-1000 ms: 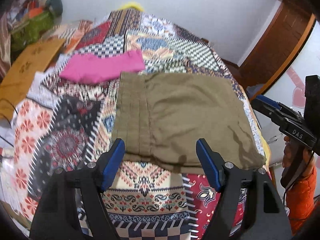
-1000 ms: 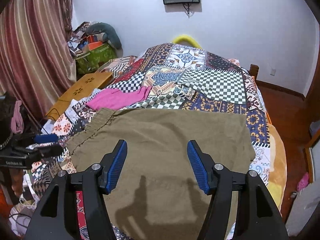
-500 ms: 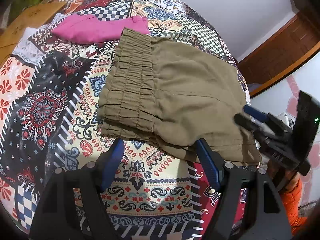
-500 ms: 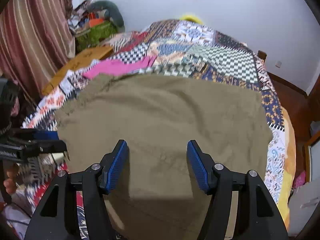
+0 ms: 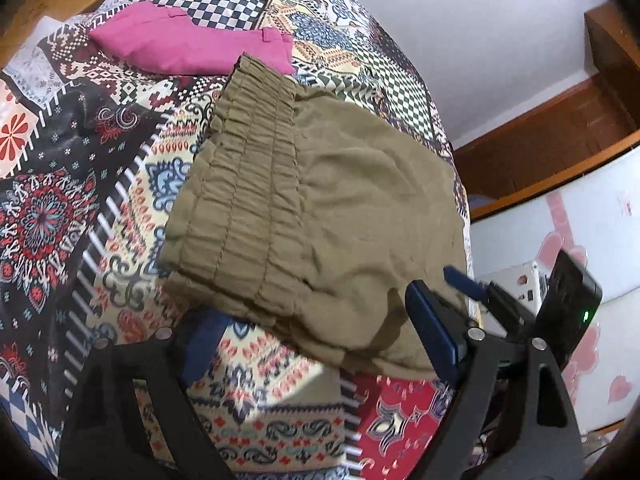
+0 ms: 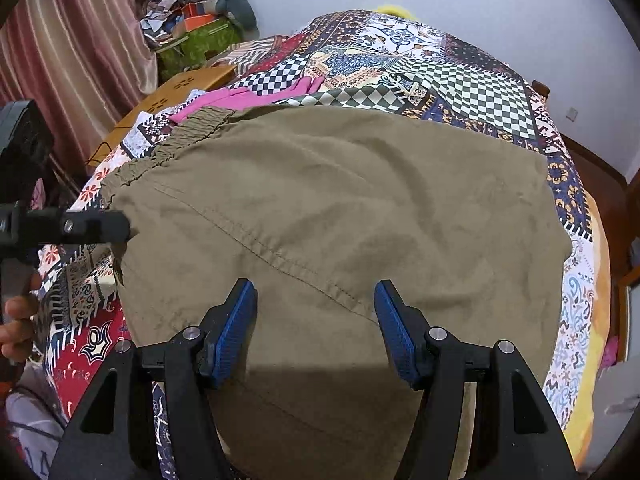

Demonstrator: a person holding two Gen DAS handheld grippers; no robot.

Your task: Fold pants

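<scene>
Olive pants (image 5: 340, 200) lie folded on a patchwork bedspread (image 5: 60, 184), with the gathered waistband (image 5: 248, 184) toward the left. My left gripper (image 5: 316, 340) hovers at their near edge. Its jaws are opening, and the fabric's edge lies low between them, untouched by the pads. In the right wrist view the pants (image 6: 340, 200) fill the middle. My right gripper (image 6: 316, 328) stands open just above the flat cloth with nothing pinched. Each gripper shows in the other's view: the right gripper (image 5: 472, 284) and the left gripper (image 6: 96, 226).
A folded pink garment (image 5: 188, 46) lies beyond the waistband. A tan board (image 6: 176, 88) and a heap of belongings (image 6: 200, 20) sit by the striped curtain (image 6: 80, 40). The bed's edge (image 6: 592, 320) drops off on the right. A hand (image 6: 16, 328) shows at the left.
Both grippers have come down closer to the pants. The left view has rolled and its jaws have widened. The right gripper's jaws keep the same gap.
</scene>
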